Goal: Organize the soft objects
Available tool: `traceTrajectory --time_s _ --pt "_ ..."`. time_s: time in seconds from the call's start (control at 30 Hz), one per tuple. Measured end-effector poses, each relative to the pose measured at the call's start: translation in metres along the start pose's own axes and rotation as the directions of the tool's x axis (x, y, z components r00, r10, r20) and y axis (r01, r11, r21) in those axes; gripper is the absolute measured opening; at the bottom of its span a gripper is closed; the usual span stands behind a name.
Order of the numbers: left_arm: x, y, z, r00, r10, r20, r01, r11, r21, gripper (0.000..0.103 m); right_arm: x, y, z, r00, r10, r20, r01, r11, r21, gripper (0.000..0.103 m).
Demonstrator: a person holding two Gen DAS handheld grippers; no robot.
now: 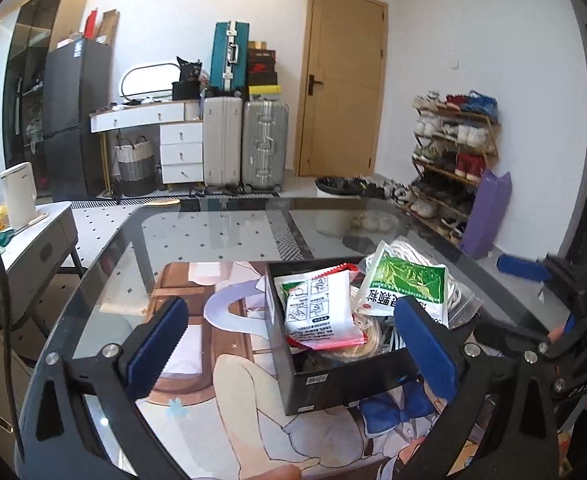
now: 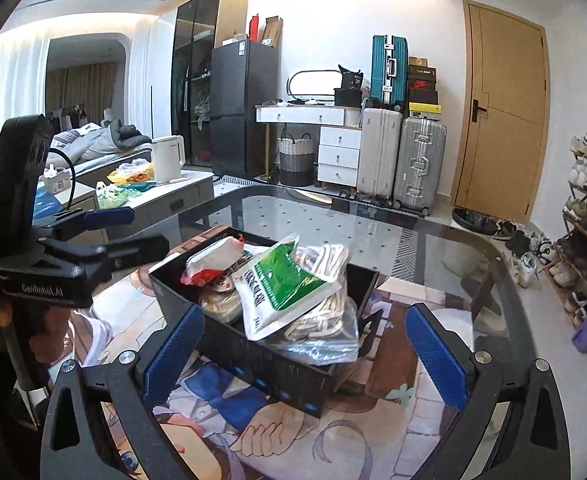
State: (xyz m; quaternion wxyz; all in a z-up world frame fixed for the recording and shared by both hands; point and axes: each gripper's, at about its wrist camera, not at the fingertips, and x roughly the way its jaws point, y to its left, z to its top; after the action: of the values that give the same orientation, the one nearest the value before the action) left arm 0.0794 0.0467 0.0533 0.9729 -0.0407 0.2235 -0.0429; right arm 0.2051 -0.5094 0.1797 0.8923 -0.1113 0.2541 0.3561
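Several soft packets fill a black box (image 1: 333,380) that stands on a cartoon-printed mat (image 1: 221,400) under the glass table (image 1: 213,232) top. A white pouch with red trim (image 1: 319,312) lies toward the box's left side in the left wrist view, printed with small diagrams. A green-and-white pouch (image 2: 281,288) leans across the pile, tilted, partly over a clear bag of coiled white rope (image 2: 325,304) that spills past the box's far corner. More wrapped things sit beneath, too buried to tell.

The left gripper (image 1: 293,344) points down at the box with its jaws spread wide; its blue pads (image 1: 161,336) stand apart from everything, one over the mat and one in front of the box's near right corner, nothing pinched between them. The right gripper (image 2: 305,356) is likewise wide apart and empty, straddling the box's near wall from the other side. Each gripper shows at the edge of the other's view, held by a hand (image 2: 49,328).

The box sits on the near half of the table; bare glass stretches beyond it to the rounded far edge. Suitcases (image 1: 245,140) and a shoe rack (image 1: 453,160) stand well apart against the walls.
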Motion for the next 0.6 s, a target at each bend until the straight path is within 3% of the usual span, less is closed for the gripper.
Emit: traceTrajectory --time_s 0.6 --pt "0.004 -0.006 -0.026 1.000 0.019 0.004 -0.020 0.999 0.045 0.103 -0.006 -0.004 -0.016 0.998 0.035 0.050 -0.037 0.998 0.042 0.102"
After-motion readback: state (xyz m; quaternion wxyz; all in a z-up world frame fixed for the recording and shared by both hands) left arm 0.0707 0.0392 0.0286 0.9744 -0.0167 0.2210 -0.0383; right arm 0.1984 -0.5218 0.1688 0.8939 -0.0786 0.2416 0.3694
